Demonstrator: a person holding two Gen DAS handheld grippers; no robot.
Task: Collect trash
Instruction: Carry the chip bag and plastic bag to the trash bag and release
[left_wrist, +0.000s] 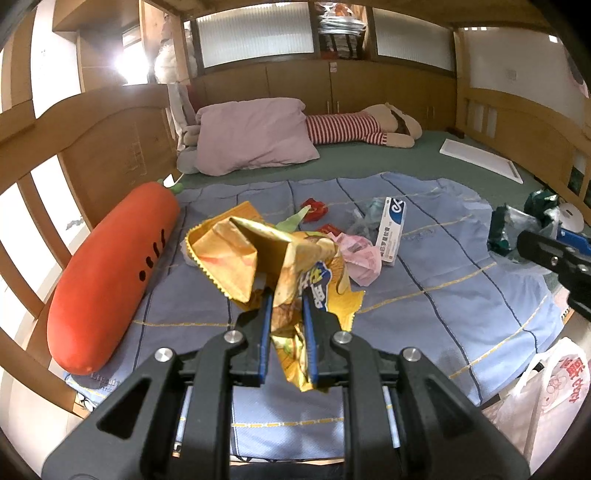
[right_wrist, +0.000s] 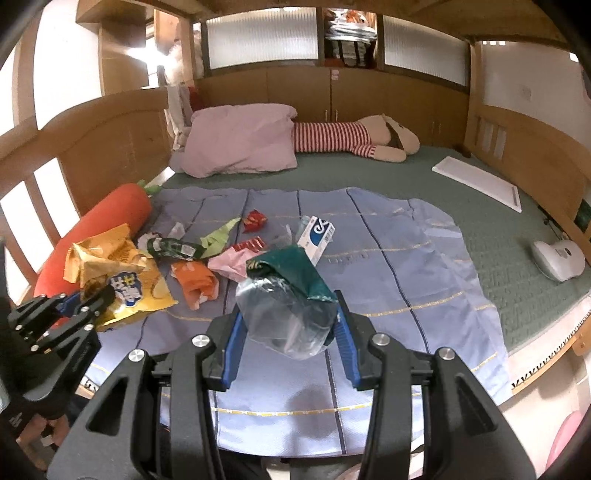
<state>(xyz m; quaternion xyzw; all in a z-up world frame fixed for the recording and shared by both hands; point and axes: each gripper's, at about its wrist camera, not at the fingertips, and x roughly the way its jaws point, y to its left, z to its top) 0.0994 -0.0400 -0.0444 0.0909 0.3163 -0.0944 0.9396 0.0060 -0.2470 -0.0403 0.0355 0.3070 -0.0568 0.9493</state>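
My left gripper (left_wrist: 288, 295) is shut on a crumpled yellow chip bag (left_wrist: 266, 258), held above the blue blanket (left_wrist: 461, 295). In the right wrist view the same chip bag (right_wrist: 122, 273) and left gripper (right_wrist: 92, 299) show at the left. My right gripper (right_wrist: 288, 310) is shut on a crushed clear plastic bottle (right_wrist: 288, 314) with a dark green label. More trash lies on the blanket: a blue-white box (right_wrist: 317, 236), pink paper (right_wrist: 229, 264), an orange wrapper (right_wrist: 195, 280), red wrappers (right_wrist: 255, 219), a green wrapper (right_wrist: 171, 247).
A carrot plush (left_wrist: 110, 273) lies along the wooden rail at left. A pink pillow (right_wrist: 240, 140) and a striped plush (right_wrist: 354, 138) lie at the far end. A white board (right_wrist: 476, 181) and a white device (right_wrist: 557, 258) sit at right. A plastic bag (left_wrist: 546, 387) hangs at lower right.
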